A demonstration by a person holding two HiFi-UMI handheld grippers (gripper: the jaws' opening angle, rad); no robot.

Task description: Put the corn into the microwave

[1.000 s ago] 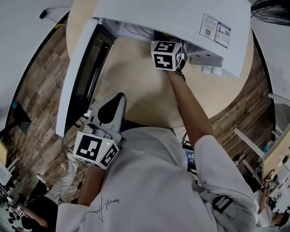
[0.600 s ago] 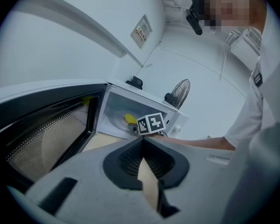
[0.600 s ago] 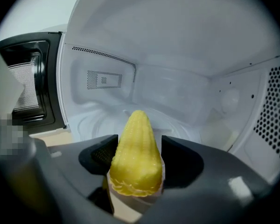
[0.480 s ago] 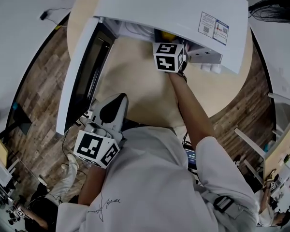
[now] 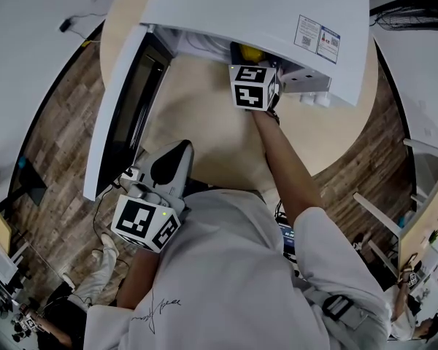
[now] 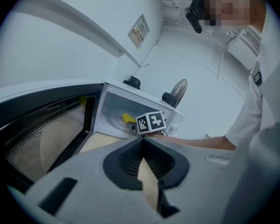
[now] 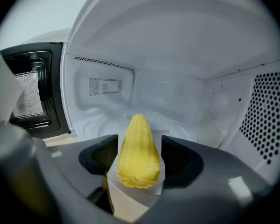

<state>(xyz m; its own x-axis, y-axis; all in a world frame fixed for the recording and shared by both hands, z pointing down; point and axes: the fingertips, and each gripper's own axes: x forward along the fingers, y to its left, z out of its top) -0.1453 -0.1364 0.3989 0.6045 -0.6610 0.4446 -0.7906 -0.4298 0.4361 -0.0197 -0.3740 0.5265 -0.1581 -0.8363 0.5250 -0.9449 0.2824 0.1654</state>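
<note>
Right claw [image 7: 139,141] spread wide around the corn [image 7: 138,155], inside the microwave [image 7: 186,50].
Corn rests on the microwave floor, directly between the parted jaws and apparently not pinched. Its long axis runs from the claw toward the microwave's back wall, tip first. Judgement: withdrawal should go straight back out of the microwave mouth. Left claw [image 6: 142,143], closed and empty, hangs well outside the microwave, beside its open door [image 6: 42,134].

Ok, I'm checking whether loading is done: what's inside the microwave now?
The corn is inside the microwave, between the right claw's spread jaws. The floor right under the corn is covered by corn and claw, so its contact cannot be seen.
</note>
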